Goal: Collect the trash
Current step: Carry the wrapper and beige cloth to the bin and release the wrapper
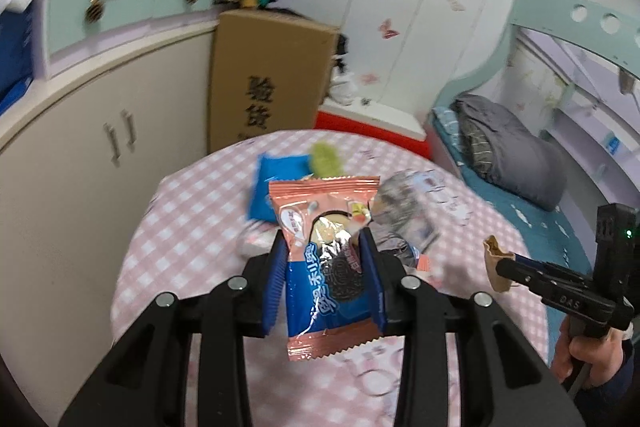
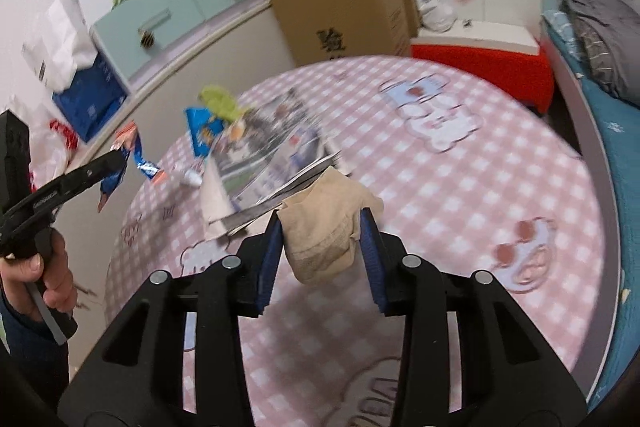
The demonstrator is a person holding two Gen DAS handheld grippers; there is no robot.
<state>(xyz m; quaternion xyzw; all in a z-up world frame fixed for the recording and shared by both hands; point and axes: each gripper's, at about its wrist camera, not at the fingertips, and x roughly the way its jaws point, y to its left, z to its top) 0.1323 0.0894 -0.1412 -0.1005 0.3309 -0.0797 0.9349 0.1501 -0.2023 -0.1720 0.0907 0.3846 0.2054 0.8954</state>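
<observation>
cookie wrapper (image 1: 332,267) above table edge (image 1: 132,239)

The cardboard box (image 1: 272,79) behind my counter carries large black characters, 验货, down its front. The cookie wrapper (image 1: 332,267) in my left tool (image 1: 326,247) shows white Chinese lettering on blue, 奥利奥. My right tool (image 1: 560,291) bears "045".

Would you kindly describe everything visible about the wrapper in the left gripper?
The wrapper is a glossy foil snack packet, pink at both crimped ends and blue in the middle, with a dark sandwich biscuit printed on it. Torn open near the top, it shows silver lining. It hangs upright above the table, pinched between the left gripper's blue pads.
</observation>
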